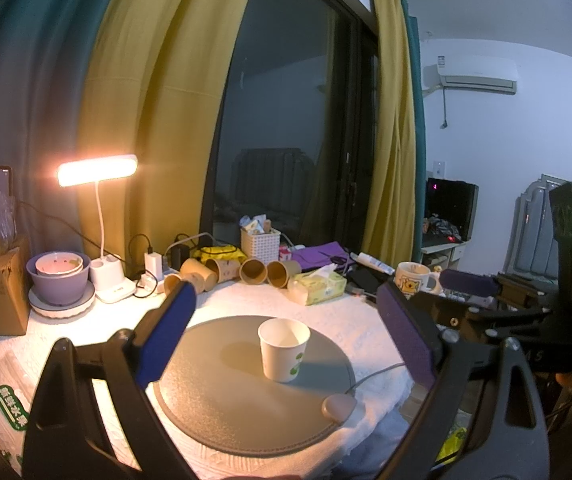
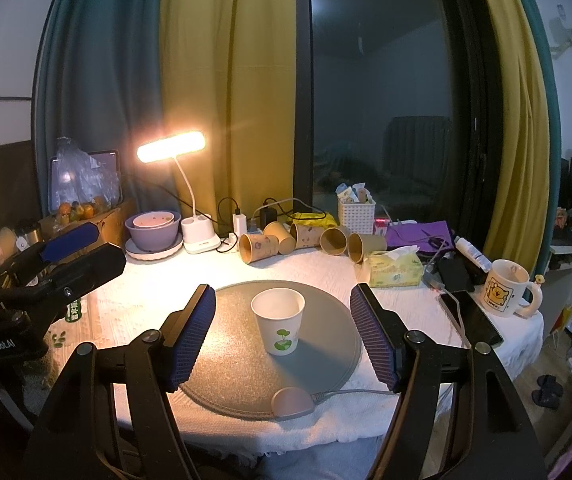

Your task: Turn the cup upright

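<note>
A white paper cup (image 1: 284,349) with a green print stands upright, mouth up, on a round grey mat (image 1: 214,408). It also shows in the right wrist view (image 2: 279,320) on the same mat (image 2: 230,360). My left gripper (image 1: 282,312) is open and empty, with the cup seen between its blue pads, apart from them. My right gripper (image 2: 282,312) is open and empty, held back from the cup. The left gripper also shows at the left edge of the right wrist view (image 2: 71,242), and the right gripper at the right of the left wrist view (image 1: 470,282).
Several brown paper cups (image 2: 306,238) lie on their sides at the back. A lit desk lamp (image 2: 172,146), purple bowls (image 2: 152,232), a tissue pack (image 2: 394,268), a phone (image 2: 472,316) and a cartoon mug (image 2: 506,288) stand around the mat. The mat's controller (image 2: 292,402) sits at the table's front edge.
</note>
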Motion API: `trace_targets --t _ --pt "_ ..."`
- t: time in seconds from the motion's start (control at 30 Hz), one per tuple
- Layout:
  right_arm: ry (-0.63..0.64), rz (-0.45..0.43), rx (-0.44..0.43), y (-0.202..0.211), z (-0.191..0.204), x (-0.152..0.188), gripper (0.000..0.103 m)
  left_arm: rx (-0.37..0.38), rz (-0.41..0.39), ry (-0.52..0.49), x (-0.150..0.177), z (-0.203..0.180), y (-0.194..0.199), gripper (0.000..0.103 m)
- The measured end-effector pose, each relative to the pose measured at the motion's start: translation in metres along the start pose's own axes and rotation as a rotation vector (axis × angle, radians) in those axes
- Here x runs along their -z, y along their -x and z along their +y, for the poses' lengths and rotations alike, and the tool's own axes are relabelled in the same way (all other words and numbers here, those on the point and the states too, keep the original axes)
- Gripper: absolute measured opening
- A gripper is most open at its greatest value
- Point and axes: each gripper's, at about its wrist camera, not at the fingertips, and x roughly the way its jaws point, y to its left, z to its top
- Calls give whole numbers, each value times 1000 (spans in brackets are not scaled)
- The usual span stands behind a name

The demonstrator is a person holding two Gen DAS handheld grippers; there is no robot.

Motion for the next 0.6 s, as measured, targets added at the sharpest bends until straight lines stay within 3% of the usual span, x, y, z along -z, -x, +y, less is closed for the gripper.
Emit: trace_targets --t 0.6 --pt "0 2 0 -1 -1 -1 73 0 1 1 0 0 0 93"
